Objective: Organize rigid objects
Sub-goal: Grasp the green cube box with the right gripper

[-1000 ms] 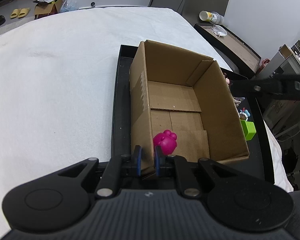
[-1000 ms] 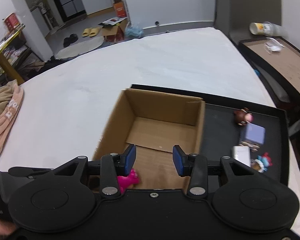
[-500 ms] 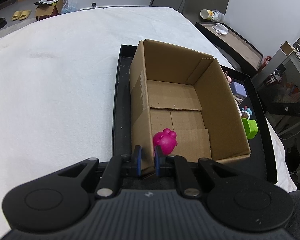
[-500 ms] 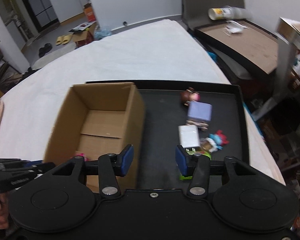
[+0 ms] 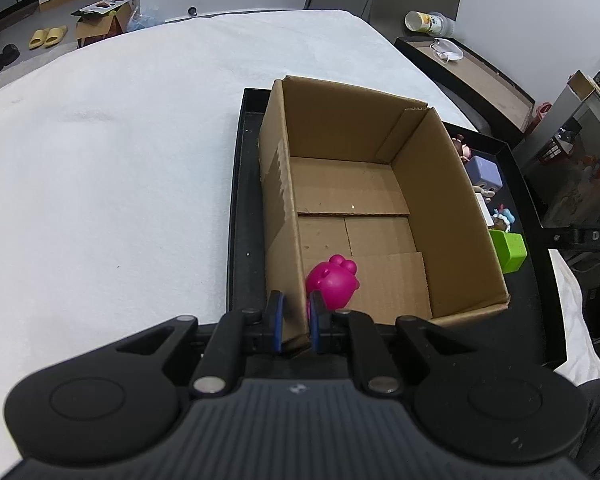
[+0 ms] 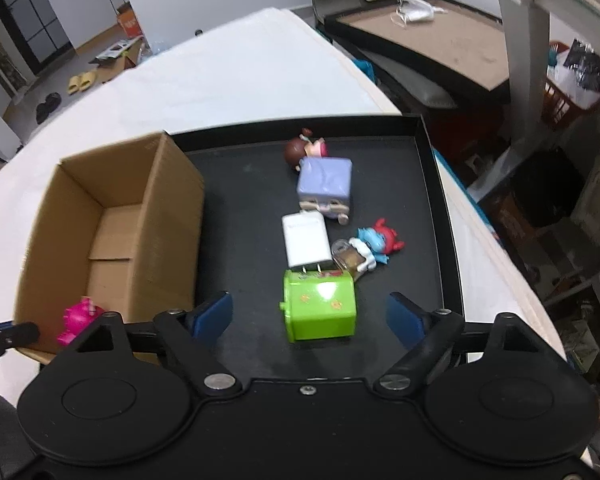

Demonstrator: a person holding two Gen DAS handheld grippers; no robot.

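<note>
Left claw [image 5: 296, 326] pinches the cardboard box [image 5: 380, 200] near wall to steady it, pink toy [image 5: 333, 282] inside just ahead; right claw [image 6: 309, 316] empty, jaws opening around green cube [image 6: 320, 306], likely next pick.

White bed [image 5: 120, 168] under black tray [image 6: 240, 240].
</note>
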